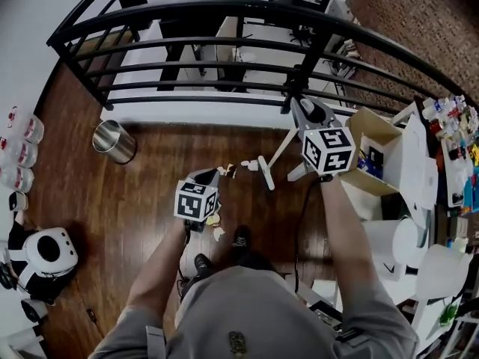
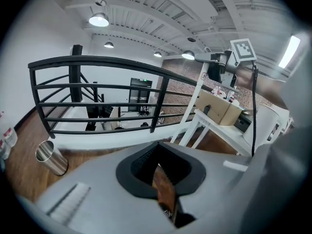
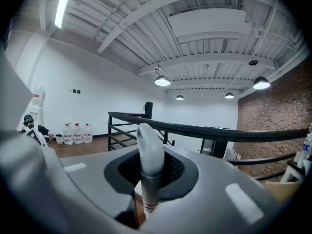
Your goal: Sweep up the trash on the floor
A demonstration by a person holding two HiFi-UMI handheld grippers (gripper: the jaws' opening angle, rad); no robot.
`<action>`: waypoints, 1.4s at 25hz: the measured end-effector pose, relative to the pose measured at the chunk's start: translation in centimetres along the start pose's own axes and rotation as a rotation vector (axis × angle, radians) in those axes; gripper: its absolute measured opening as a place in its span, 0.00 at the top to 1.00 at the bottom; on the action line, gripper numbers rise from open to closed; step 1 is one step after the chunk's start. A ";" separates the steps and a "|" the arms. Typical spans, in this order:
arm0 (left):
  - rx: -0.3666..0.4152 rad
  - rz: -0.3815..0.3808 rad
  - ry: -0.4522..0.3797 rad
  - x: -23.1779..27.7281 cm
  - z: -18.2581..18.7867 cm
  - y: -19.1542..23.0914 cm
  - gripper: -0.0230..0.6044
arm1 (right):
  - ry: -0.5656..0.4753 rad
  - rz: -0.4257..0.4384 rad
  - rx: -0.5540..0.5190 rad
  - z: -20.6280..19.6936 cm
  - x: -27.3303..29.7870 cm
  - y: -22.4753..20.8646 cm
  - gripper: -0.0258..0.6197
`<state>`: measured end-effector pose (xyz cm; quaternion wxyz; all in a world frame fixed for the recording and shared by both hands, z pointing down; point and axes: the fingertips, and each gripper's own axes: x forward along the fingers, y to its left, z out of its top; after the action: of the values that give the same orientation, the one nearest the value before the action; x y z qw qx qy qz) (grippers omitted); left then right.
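Trash: crumpled pale scraps point(image 1: 224, 170) on the glossy plank floor point(image 1: 150, 200), just beside the left gripper point(image 1: 203, 182).
Around: black metal railing point(image 1: 224, 47) ahead; round steel bin point(image 1: 114, 140) on the left; white desk point(image 1: 419, 163) on the right.
Right gripper point(image 1: 305, 113): clenched on a smooth, round-tipped grey broom handle point(image 3: 150, 150).
Left gripper: its jaws stand narrowly apart around a brown strip; I cannot tell whether that is the floor or something held.

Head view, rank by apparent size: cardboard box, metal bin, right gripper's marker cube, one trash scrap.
1. cardboard box
2-3. metal bin and right gripper's marker cube: look alike, and the cube sits nearer the camera, so unranked
4. trash scrap
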<state>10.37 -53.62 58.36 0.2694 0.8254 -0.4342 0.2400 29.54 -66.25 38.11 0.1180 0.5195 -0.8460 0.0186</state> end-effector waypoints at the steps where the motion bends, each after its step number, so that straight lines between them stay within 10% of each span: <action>1: 0.002 0.004 0.005 0.4 0.3 0.1 0.95 | 0.008 -0.004 -0.009 -0.2 0.7 -0.9 0.89; 10: 0.002 0.032 0.040 2.8 2.1 1.2 0.95 | 0.181 0.015 -0.059 -8.4 6.7 -6.2 0.90; 35: -0.112 0.185 0.029 -8.8 -6.1 9.0 0.95 | 0.282 0.260 -0.020 -13.8 7.8 13.3 0.88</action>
<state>-2.70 -48.72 59.43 0.2981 0.7618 -0.5174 0.2511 16.94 -64.84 54.46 0.2371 0.3967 -0.8814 0.0977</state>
